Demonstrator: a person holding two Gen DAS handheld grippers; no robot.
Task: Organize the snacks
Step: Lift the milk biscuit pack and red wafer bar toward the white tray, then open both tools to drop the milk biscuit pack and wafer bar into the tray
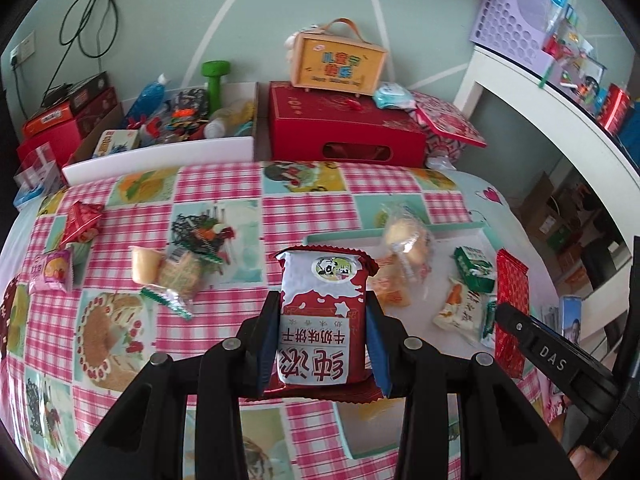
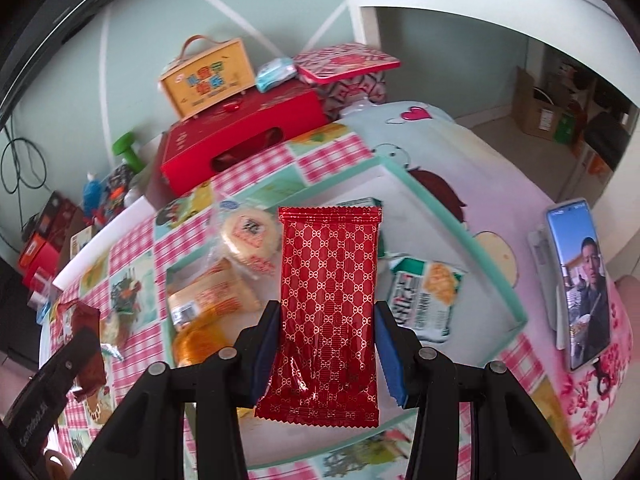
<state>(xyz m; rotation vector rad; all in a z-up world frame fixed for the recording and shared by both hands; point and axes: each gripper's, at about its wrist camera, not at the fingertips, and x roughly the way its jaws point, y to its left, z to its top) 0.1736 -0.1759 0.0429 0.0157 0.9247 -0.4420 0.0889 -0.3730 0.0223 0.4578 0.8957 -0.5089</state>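
Note:
My left gripper (image 1: 322,312) is shut on a red-and-white milk biscuit packet (image 1: 322,316), held above the checked tablecloth near the left edge of a white tray with a teal rim (image 1: 452,227). My right gripper (image 2: 326,320) is shut on a red patterned foil packet (image 2: 328,312), held over the same tray (image 2: 472,240). In the tray lie a round rice cracker pack (image 2: 250,240), an orange packet (image 2: 212,300) and a green-and-white packet (image 2: 424,300). Loose snacks lie on the cloth at left: a pink packet (image 1: 52,272), a red packet (image 1: 82,220) and a biscuit pack (image 1: 176,276).
A red gift box (image 1: 344,128) with an orange carry box (image 1: 340,58) on top stands beyond the table. A white bin of clutter (image 1: 176,120) sits at back left. A phone (image 2: 580,284) stands right of the tray. A white desk (image 1: 560,92) is at right.

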